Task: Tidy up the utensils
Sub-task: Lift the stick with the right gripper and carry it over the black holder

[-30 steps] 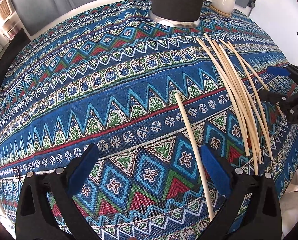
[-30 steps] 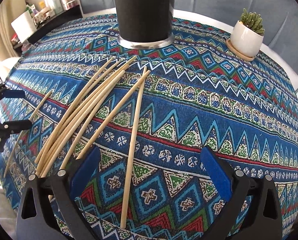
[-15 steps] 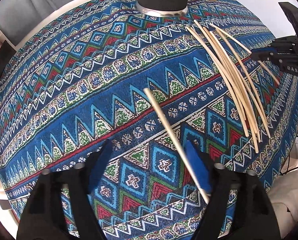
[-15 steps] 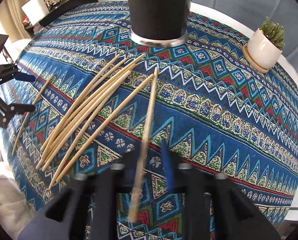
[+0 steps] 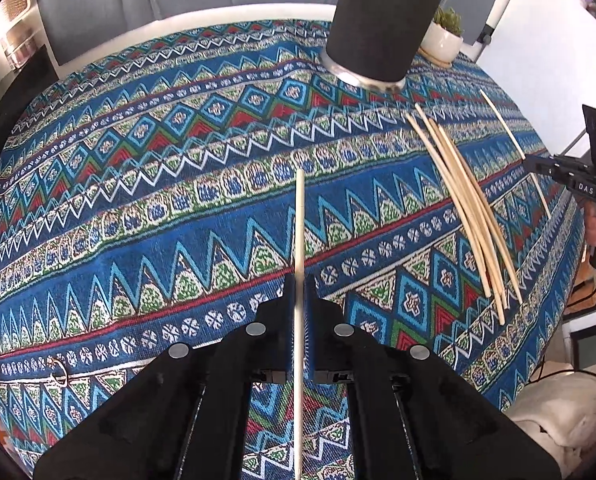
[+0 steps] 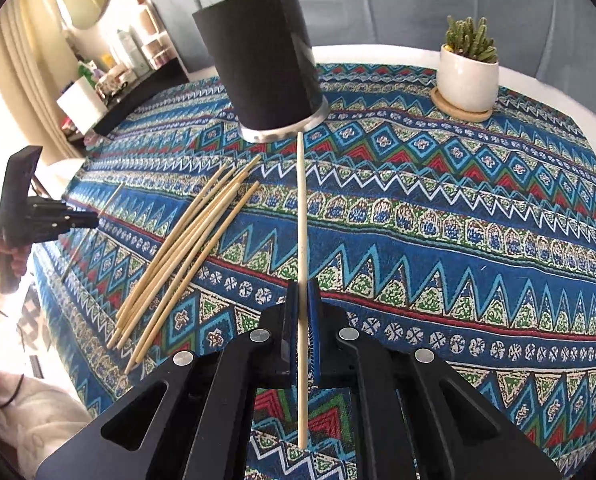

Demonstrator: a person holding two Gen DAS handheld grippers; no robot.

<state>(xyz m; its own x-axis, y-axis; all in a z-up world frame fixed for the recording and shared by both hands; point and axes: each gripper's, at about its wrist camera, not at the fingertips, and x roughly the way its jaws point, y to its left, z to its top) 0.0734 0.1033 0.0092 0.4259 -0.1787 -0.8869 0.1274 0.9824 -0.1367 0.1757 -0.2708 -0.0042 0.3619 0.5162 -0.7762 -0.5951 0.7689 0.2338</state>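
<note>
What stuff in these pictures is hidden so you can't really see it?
- Black cup: its top is cut off by the left wrist view's edge; in the right wrist view the opening faces away, so its inside is hidden.
- Chopstick in the left gripper: its lower end leaves the frame.
- Chopstick in the right gripper: the pads cover its gripped part.
- Shelf items: too small and glared to name.

A home living space: a patterned tablecloth (image 6: 438,216), a potted cactus (image 6: 468,76) at one o'clock, curtains (image 6: 25,92) and a cluttered shelf (image 6: 117,76) at ten o'clock.
</note>
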